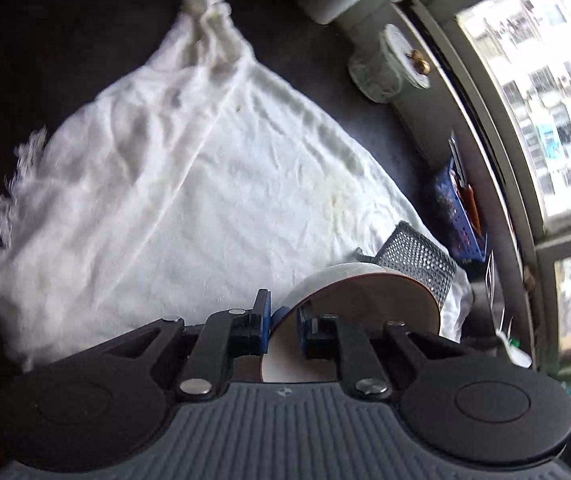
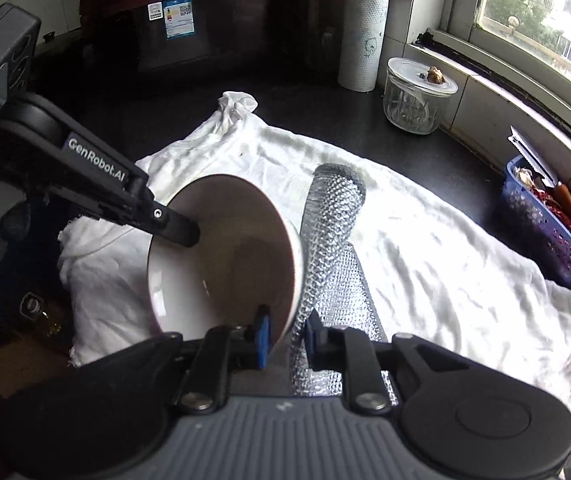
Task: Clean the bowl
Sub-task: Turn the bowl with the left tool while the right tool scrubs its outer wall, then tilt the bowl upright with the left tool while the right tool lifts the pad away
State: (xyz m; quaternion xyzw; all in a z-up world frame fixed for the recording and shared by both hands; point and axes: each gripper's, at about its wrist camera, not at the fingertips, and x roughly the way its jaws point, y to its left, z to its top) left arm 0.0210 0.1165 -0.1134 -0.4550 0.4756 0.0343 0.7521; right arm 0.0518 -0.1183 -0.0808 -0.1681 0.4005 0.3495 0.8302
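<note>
Because the white cloth point(image 2: 425, 240) covers the dark counter point(image 2: 317, 112) as a working pad, the bowl point(image 2: 225, 256) hangs tilted above it. The left gripper point(image 1: 283, 320) pinches its rim, mouth turned rightward; the right gripper point(image 2: 285, 334) clamps a silvery mesh scrubbing cloth point(image 2: 329, 232) against the bowl's rim, seemingly ready to wipe.

Home kitchen, probably, dark counter point(image 2: 425, 152) by window point(image 2: 545, 12), paper towel roll point(image 2: 362, 40), glass jar point(image 2: 417, 98)
</note>
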